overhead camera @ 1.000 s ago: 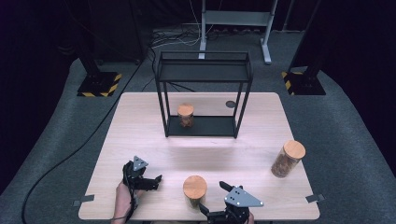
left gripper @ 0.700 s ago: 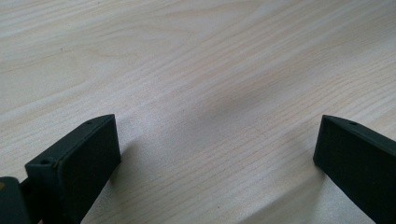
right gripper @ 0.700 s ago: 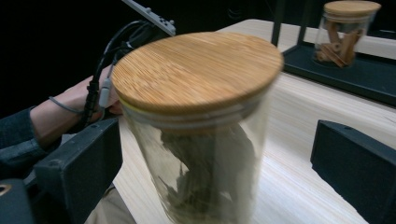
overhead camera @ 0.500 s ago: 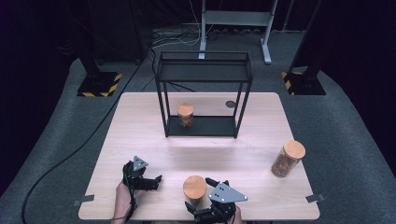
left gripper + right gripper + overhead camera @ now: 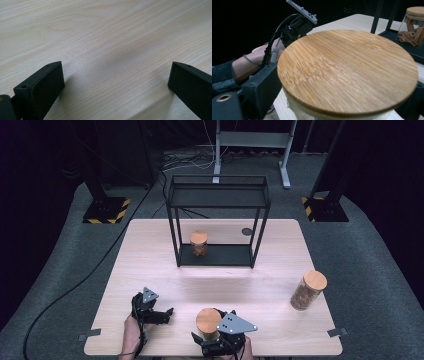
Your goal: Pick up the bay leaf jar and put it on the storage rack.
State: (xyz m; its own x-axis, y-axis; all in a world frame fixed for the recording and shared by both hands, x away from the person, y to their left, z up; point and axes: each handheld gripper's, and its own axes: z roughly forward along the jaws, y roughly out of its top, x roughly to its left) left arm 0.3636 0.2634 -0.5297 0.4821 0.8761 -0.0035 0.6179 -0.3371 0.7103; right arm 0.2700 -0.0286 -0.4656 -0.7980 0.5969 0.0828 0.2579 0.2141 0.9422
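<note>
Fingers of right gripper (image 5: 206,340) closing round jar (image 5: 208,322)

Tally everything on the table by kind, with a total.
Glass jars with bamboo lids: 3 – near jar between the right gripper's jaws, shelf jar, right-edge jar
Black metal shelf rack: 1
Small dark disc: 1
Handheld grippers: 2, including the left gripper
Total: 7
</note>
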